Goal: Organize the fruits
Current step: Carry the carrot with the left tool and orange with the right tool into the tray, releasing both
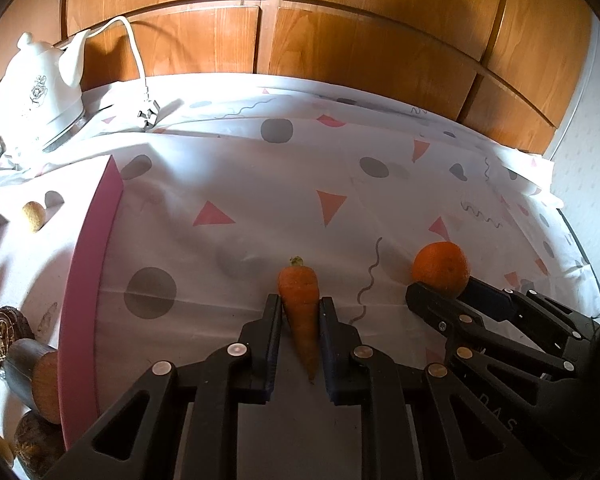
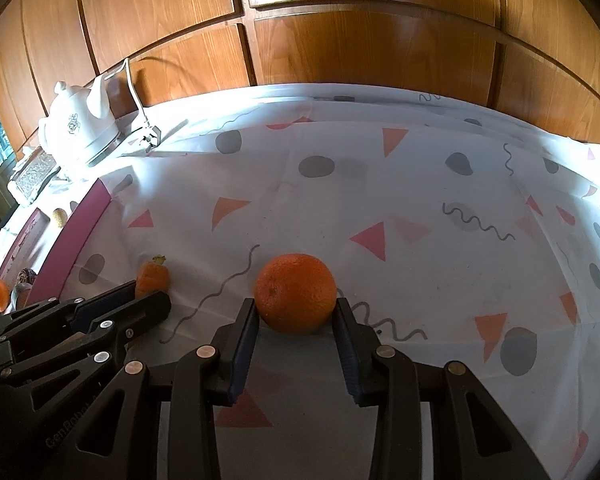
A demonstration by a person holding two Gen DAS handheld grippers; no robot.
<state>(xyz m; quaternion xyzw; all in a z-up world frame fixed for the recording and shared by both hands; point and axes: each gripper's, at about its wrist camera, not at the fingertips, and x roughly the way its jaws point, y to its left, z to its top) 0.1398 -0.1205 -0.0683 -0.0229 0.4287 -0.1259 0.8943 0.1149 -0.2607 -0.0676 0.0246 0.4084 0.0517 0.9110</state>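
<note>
Two pieces lie on the patterned tablecloth (image 2: 420, 184). Left gripper (image 1: 300, 308) brackets the stiff, tapered carrot (image 1: 300, 304) at its thick end, jaws flanking it. Right gripper (image 2: 296, 312) straddles the round, firm orange (image 2: 295, 293) at its widest girth; whether either grips cannot be told.

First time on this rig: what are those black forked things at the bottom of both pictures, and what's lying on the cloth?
They are two hand-held claws, each with its own camera looking along its fingers. In the left camera's picture, the left claw straddles a carrot lying on the patterned tablecloth. In the right camera's picture, the right claw brackets an orange. I cannot tell whether either is gripped yet. A white kettle stands far left; a pink-edged box holds other produce.
</note>
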